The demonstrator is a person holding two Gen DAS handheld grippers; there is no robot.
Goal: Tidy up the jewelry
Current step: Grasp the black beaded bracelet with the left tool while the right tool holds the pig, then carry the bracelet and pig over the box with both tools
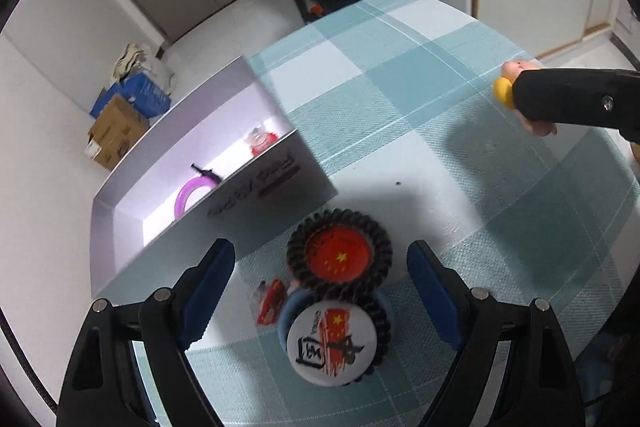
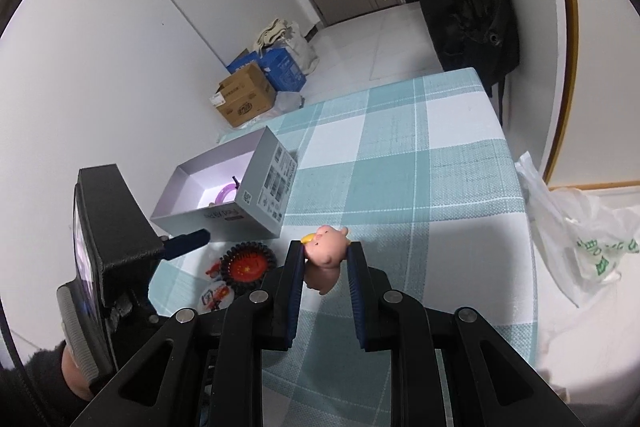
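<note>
While the right gripper [image 2: 324, 259] clamps a pig charm [image 2: 326, 247] between its jaws, box [image 2: 224, 187] lies ahead-left; left gripper [image 1: 320, 279], jaws wide, straddles two badges [image 1: 340, 255], probably nearer.

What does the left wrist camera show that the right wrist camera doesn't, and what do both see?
Only the left wrist view shows the red item inside the white box and the open left gripper from behind. Only the right wrist view shows the plastic bag and the pig's face. Both show the pink pig figurine clamped in the right gripper, the purple ring and the flag badges.
</note>
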